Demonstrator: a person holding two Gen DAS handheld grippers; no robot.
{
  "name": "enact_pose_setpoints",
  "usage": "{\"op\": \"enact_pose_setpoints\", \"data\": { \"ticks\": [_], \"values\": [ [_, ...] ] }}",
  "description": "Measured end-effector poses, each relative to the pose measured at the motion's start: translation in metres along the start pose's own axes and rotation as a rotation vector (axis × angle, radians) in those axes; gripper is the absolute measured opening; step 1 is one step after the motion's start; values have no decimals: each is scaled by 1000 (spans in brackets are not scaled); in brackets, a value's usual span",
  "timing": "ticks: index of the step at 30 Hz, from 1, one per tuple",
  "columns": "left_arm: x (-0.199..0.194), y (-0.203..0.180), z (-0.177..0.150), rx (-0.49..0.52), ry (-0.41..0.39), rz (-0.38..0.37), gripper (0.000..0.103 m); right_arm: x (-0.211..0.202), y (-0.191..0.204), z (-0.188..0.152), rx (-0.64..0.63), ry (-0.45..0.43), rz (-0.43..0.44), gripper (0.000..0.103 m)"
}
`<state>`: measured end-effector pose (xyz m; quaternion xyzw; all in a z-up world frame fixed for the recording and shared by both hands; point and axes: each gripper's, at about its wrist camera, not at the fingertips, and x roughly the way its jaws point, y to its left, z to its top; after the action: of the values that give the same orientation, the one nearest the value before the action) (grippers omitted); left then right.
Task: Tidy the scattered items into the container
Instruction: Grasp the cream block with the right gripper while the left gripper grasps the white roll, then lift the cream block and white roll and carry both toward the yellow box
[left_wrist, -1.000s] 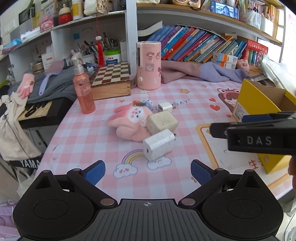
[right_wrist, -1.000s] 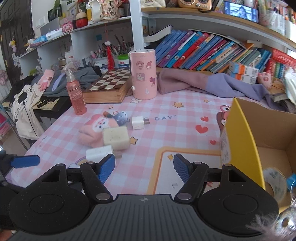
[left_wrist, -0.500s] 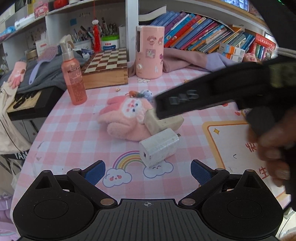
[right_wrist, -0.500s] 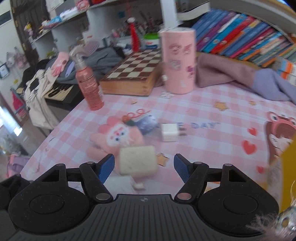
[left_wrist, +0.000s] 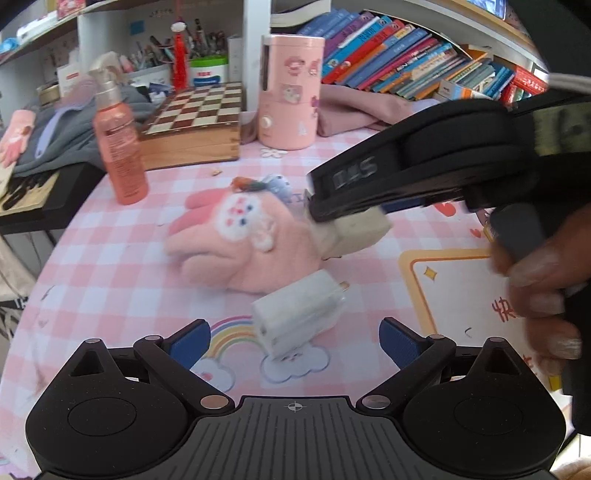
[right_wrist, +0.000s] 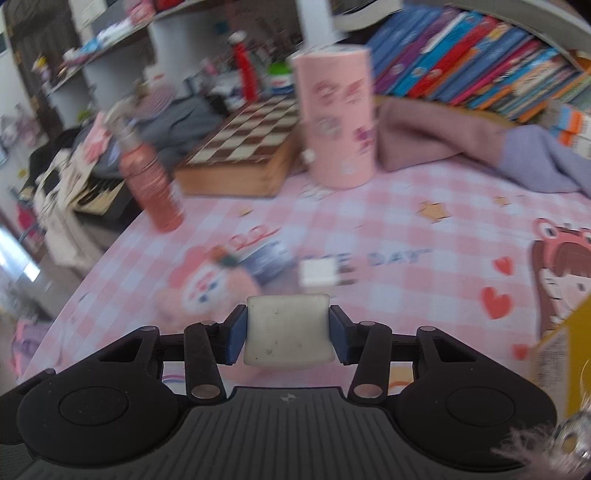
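Observation:
My right gripper (right_wrist: 286, 332) is closing on a cream square block (right_wrist: 288, 328), and both blue pads press its sides. In the left wrist view the same gripper (left_wrist: 332, 218) reaches in from the right, with the block (left_wrist: 360, 230) against a pink plush glove (left_wrist: 240, 240). My left gripper (left_wrist: 295, 339) is open, and a white charger (left_wrist: 299, 314) lies on the table just ahead between its fingers. A smaller white charger (right_wrist: 319, 271) and a blue-grey keychain (right_wrist: 269, 258) lie beyond the glove (right_wrist: 207, 288). The yellow cardboard box (right_wrist: 565, 332) shows at the right edge.
An orange spray bottle (left_wrist: 120, 147), a wooden chessboard box (left_wrist: 192, 125) and a tall pink canister (left_wrist: 290, 92) stand at the back. Clothes and a row of books lie behind them. A hand (left_wrist: 543, 280) holds the right gripper. The table's left edge drops off near the bottle.
My right gripper swung left from the yellow box to the pile and shut on the cream block. My left gripper came closer to the white charger.

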<state>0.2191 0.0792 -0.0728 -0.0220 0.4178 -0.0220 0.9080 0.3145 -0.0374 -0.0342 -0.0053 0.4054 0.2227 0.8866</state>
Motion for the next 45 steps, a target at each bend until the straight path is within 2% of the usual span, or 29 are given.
{"op": "enact_pose_setpoints", "data": {
  "ticks": [4,11,18,19,27,30,35,45],
  "values": [
    [14,-3,5,-13,23,10,96,-14,-22,-2,56,-20,-66,44],
    [26,-5,10,-33,34,15,92,-31,-40,-13,105,-16,-91,44],
    [27,-4,11,-36,17,12,69,-49,-38,-31,97,-4,-94,44],
    [26,-3,11,-38,15,10,63,-52,-38,-33,98,-5,-99,44],
    [14,10,10,-38,16,-16,60,-73,-36,-52,141,-14,-117,42],
    [2,16,12,-44,1,-32,53,-82,-35,-56,151,-37,-126,41],
    [-13,21,8,-45,-29,-45,53,-87,-28,-64,157,-34,-133,40],
    [-40,26,-3,-74,-34,-91,53,-105,-7,-83,150,-53,-134,40]
  ]
}}
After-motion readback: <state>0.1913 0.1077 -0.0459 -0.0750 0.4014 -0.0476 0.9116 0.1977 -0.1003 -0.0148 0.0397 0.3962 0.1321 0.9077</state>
